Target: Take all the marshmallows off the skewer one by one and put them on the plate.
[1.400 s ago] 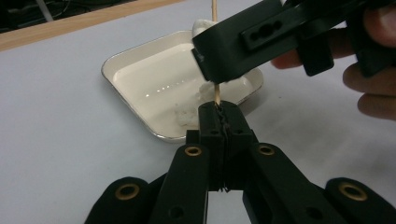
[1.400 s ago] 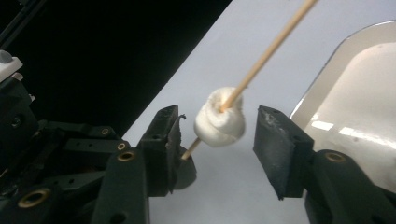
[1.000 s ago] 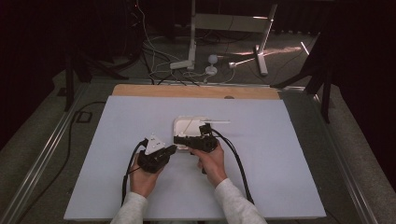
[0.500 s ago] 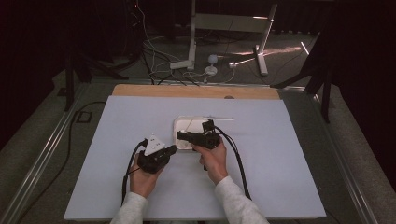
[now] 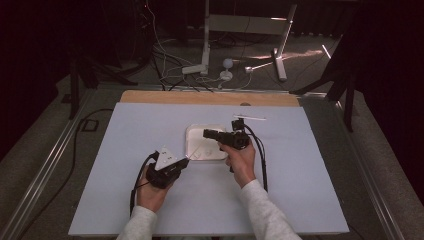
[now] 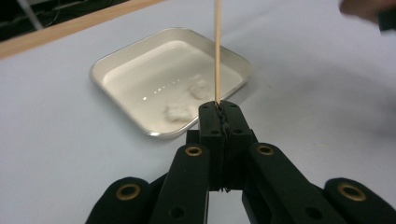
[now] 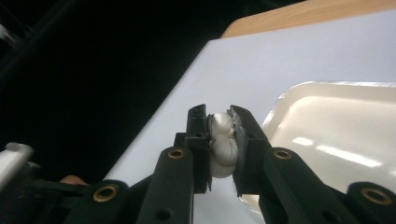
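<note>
My left gripper (image 6: 219,106) is shut on a thin wooden skewer (image 6: 217,51) that points out over a white square tray (image 6: 121,53). Two soft white lumps (image 6: 198,87) lie in the tray. In the high view the left gripper (image 5: 186,161) sits at the tray's (image 5: 196,131) near left corner. My right gripper (image 7: 219,116) is shut on a white lump (image 7: 222,144), and its jaws have just been closing tighter on it. It hovers over the tray's far side (image 5: 207,133), jaws pointing left.
The tray stands mid-table on a pale blue-white sheet (image 5: 125,200) with a wooden strip (image 5: 165,97) along the far edge. A thin white stick (image 5: 248,118) lies beyond the right gripper. Cables (image 5: 260,160) trail from both grippers toward the person.
The right gripper has lifted and moved right and toward the far side of the tray with the white lump in it. The left gripper and skewer have stayed still.
</note>
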{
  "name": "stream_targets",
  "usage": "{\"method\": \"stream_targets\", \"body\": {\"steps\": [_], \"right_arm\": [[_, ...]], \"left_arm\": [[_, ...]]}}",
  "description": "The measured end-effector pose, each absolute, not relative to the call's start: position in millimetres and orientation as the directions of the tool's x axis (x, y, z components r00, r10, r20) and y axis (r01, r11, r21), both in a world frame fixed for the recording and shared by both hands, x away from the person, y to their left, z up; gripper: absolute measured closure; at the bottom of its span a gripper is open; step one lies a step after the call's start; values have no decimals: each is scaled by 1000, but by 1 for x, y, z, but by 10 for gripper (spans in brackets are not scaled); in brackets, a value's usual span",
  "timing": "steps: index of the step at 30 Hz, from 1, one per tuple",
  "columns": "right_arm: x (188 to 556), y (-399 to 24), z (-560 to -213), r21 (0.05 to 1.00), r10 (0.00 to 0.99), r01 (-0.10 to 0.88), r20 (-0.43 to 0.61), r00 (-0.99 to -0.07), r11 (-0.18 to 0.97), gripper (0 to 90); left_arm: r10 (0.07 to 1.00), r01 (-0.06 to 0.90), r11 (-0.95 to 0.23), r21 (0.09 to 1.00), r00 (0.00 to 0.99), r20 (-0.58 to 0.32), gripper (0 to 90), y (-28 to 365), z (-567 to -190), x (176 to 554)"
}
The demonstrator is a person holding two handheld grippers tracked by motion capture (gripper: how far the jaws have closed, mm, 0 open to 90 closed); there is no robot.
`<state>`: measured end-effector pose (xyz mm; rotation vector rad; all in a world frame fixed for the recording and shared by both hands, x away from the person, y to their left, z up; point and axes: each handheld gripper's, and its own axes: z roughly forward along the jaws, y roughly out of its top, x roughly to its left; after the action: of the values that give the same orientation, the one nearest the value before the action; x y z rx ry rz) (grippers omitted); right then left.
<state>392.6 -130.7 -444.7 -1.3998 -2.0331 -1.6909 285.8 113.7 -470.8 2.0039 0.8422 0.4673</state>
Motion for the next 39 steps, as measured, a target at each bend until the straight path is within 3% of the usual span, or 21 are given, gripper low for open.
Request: {"method": "stream_targets", "body": {"steps": [4,5,6,7,8,10,14,39], "right_arm": [[398,-135,-439,696,552,712,630,-546,-90,796],[398,-136,-438,698,562,710,625,-542,-93,801],[398,-146,-433,721,615,674,608,-502,-162,807],[404,-164,-428,692,582,675,668,-464,-256,809],[409,-179,-422,683,574,675,682,-452,-279,808],[411,-194,-409,708,603,674,636,-482,-208,802],[408,-189,-404,748,636,655,559,-531,-111,791],[408,-153,-433,741,673,671,480,-563,33,757]], "left_arm": [[721,372,-391,842,692,29,900,118,-467,285],[728,389,-469,793,679,96,900,117,-471,285],[736,407,-482,776,669,106,900,123,-479,283],[750,443,-435,784,660,42,900,131,-485,284],[764,458,-408,790,645,20,900,138,-484,285],[777,454,-339,824,629,-27,900,143,-476,289],[777,433,-345,833,629,-5,900,134,-472,289],[790,452,-289,844,610,-57,900,140,-474,293]]}}
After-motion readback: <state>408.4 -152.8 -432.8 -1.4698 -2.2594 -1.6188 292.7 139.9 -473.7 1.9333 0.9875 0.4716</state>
